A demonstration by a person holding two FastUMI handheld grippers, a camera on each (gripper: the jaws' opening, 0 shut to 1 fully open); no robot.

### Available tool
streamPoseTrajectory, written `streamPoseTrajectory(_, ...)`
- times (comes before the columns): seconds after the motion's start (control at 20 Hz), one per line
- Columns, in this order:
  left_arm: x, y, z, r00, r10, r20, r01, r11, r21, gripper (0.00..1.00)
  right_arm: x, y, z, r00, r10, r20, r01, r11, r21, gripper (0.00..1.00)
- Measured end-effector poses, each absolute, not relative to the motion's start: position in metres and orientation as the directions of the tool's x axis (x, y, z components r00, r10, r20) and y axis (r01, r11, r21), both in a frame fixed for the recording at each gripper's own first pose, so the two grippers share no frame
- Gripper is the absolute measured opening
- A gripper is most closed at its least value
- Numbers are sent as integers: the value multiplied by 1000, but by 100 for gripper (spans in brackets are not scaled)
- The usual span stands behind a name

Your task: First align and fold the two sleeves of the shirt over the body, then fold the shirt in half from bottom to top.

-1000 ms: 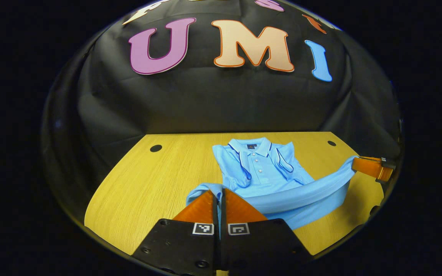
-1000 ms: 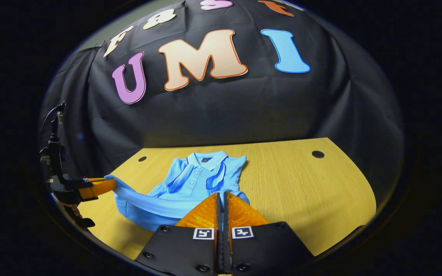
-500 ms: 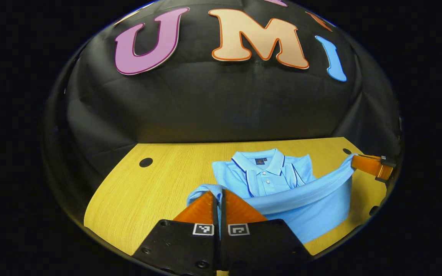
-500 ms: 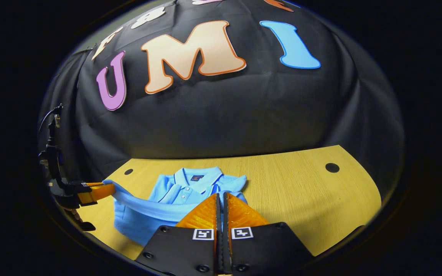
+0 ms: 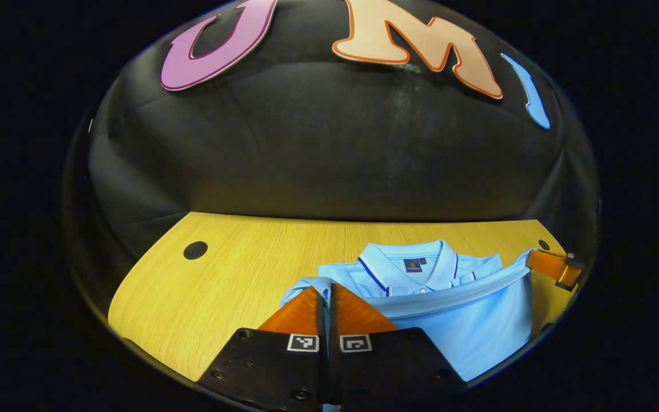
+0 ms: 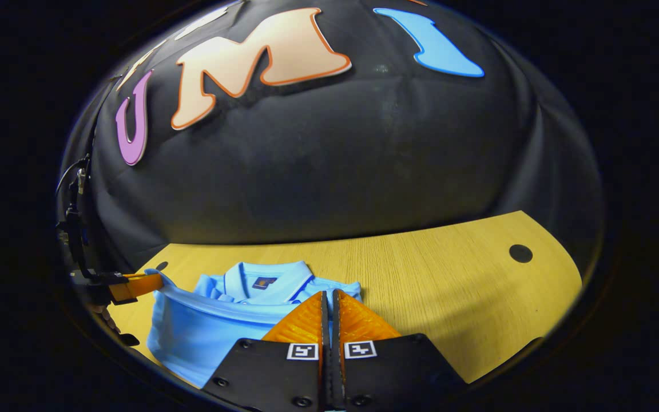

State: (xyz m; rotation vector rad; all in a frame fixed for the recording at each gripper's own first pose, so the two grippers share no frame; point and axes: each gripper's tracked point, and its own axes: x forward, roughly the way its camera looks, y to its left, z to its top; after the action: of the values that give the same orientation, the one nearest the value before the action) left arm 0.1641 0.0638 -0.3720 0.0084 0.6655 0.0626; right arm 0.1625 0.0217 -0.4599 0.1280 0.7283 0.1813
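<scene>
Wooden table, light-blue polo shirt hem raised, both hand-held grippers pinching it

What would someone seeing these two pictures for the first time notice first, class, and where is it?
The eye lands on the light blue polo shirt on the yellow wooden table, its hem lifted and stretched taut near the collar. The left tool pinches one hem corner at the bottom of the left gripper view. The right tool pinches the other.

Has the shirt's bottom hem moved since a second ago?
Yes. The hem, held by both grippers, has travelled toward the collar, now covering the placket buttons.
</scene>
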Motion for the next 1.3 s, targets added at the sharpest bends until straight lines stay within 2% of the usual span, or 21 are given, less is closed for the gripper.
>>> streamPoseTrajectory(0.15, 171, 59, -386, 779, 69, -623, -36, 997, 65, 0, 161, 18, -480, 712, 190, -676, -99, 980, 171, 2)
streamPoseTrajectory(0.25, 169, 48, -383, 781, 29, -624, -26, 1000, 15, 1, 157, 14, -479, 704, 183, -686, -103, 982, 157, 10)
streamPoseTrajectory(0.3, 171, 38, -379, 792, 9, -611, -24, 1000, -16, 33, 158, 11, -469, 719, 177, -672, -109, 984, 143, 40)
streamPoseTrajectory(0.4, 170, 41, -353, 835, 32, -549, -34, 999, 6, 98, 163, 8, -441, 768, 174, -616, -121, 984, 128, 100)
streamPoseTrajectory(0.45, 170, 40, -336, 859, 38, -511, -32, 999, 20, 93, 162, 7, -420, 793, 173, -585, -127, 985, 118, 99)
streamPoseTrajectory(0.6, 150, 34, -279, 905, 39, -424, -25, 999, 37, 95, 154, 4, -347, 868, 158, -470, -130, 987, 93, 95)
streamPoseTrajectory(0.65, 143, 32, -260, 919, 34, -394, -23, 999, 33, 95, 147, 2, -323, 889, 151, -432, -129, 988, 80, 98)
streamPoseTrajectory(0.85, 110, 18, -190, 955, -10, -296, 12, 1000, 6, 94, 108, 1, -234, 944, 131, -303, -127, 991, 34, 98)
streamPoseTrajectory(1.0, 84, 16, -147, 973, -32, -227, 34, 999, 8, 94, 74, 5, -192, 955, 138, -264, -138, 990, 17, 95)
streamPoseTrajectory(1.1, 61, 15, -121, 980, -41, -193, 40, 999, -8, 94, 53, 9, -168, 960, 137, -245, -135, 991, 26, 97)
streamPoseTrajectory(1.3, 18, 27, -80, 991, -26, -130, 27, 1000, 5, 94, 14, 13, -124, 972, 141, -190, -139, 990, 22, 95)
